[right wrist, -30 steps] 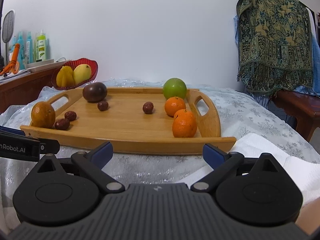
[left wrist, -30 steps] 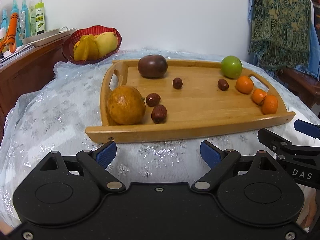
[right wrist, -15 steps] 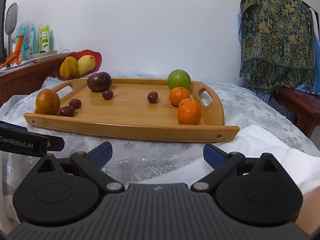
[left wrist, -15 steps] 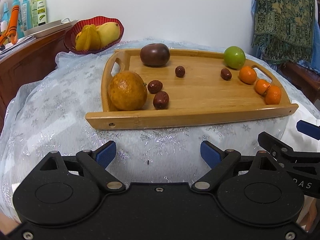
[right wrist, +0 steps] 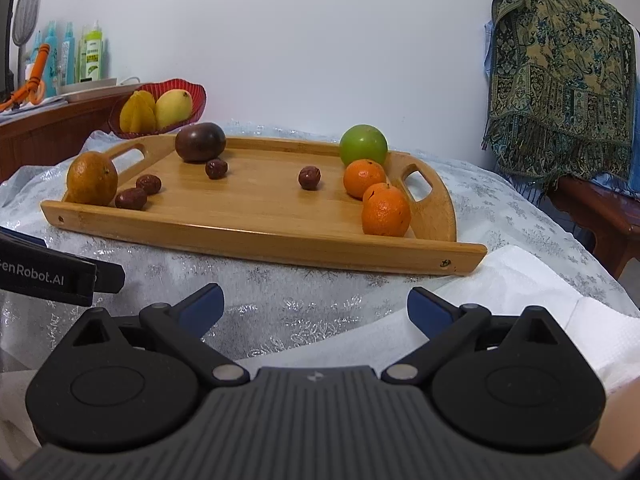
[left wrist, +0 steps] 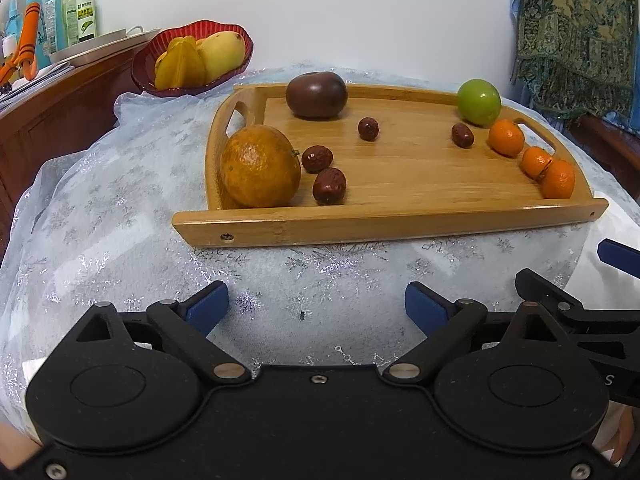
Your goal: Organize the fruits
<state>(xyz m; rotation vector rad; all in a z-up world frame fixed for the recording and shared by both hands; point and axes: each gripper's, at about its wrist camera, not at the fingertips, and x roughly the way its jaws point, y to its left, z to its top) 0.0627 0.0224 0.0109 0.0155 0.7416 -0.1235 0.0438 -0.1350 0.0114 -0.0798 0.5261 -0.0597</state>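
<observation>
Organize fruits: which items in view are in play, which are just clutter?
In play: wooden tray, large orange, dark round fruit, green fruit, three small oranges, four red dates, red fruit bowl.

Clutter: bottles, patterned cloth, white towel.

The patterned shawl (left wrist: 576,36) is running off the right edge; the bottle labels (left wrist: 82,20) are perhaps too small to read.

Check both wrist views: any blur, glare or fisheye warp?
Left wrist: sharp, strong barrel bend on the tray front rim, cloth sparkles but no blown glare. Right wrist: also sharp, dark vignette in the corners, soft even light, faint shadows under the fruit.
</observation>
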